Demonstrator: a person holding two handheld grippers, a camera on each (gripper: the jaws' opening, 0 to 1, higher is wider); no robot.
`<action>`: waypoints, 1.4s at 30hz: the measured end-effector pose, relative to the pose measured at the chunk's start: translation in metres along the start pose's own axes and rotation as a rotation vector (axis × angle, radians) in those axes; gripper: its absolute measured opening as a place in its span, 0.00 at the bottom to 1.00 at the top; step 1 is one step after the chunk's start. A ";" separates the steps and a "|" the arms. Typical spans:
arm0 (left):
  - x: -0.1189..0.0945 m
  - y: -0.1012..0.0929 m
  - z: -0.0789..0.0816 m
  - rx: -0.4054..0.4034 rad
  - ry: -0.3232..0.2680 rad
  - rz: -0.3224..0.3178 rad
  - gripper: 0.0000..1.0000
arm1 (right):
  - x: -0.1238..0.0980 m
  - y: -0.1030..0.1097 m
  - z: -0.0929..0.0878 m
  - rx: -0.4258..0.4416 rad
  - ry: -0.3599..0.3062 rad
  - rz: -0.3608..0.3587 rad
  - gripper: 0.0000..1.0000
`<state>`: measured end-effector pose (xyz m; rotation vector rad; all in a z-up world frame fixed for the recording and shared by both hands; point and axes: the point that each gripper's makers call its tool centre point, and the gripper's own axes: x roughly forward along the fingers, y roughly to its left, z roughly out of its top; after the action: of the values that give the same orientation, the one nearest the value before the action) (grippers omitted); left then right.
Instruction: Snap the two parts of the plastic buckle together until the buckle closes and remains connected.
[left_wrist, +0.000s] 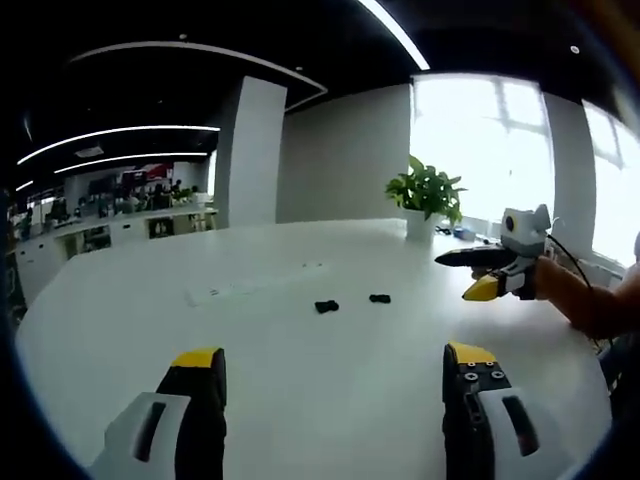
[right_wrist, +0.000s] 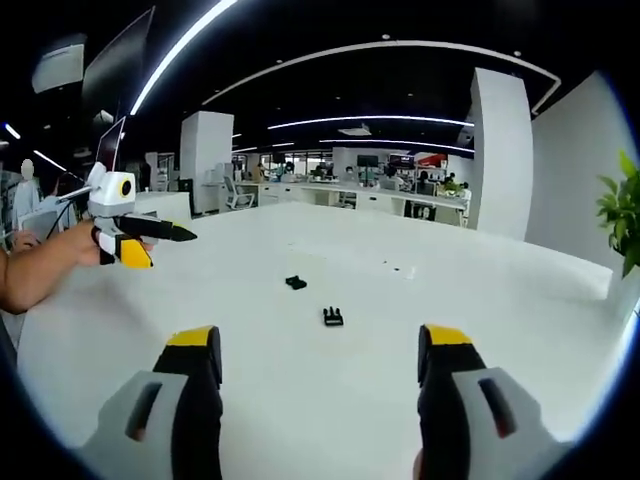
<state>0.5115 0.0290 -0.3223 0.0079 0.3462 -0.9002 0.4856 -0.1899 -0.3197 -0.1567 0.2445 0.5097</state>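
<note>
Right now, nothing gripped: left gripper (left_wrist: 335, 375) and right gripper (right_wrist: 318, 355) both spread wide and empty, hovering over the white table (left_wrist: 300, 400), probably lined up for a pickup. Still unjoined, two black buckle halves (left_wrist: 326, 306) (left_wrist: 379, 298) lying near each other mid-table, apart, well ahead of both jaw pairs, plainly in view.

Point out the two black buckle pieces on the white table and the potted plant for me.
Left buckle piece (left_wrist: 326, 306), left gripper view, middle of its black body.
Right buckle piece (left_wrist: 379, 298), left gripper view, middle of its black body.
Potted plant (left_wrist: 427, 190), left gripper view, on its green leaves.
</note>
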 end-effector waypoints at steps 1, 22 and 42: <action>0.001 0.001 0.001 0.000 0.000 0.001 0.91 | 0.001 0.000 0.000 -0.003 0.003 0.002 0.81; 0.022 0.000 0.010 0.023 0.003 -0.021 0.89 | 0.018 -0.011 0.006 -0.011 0.011 -0.003 0.79; 0.038 0.021 0.026 0.015 -0.013 -0.031 0.88 | 0.045 -0.017 0.019 -0.024 0.006 -0.010 0.78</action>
<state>0.5563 0.0089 -0.3119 0.0104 0.3283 -0.9335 0.5360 -0.1801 -0.3117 -0.1830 0.2433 0.5029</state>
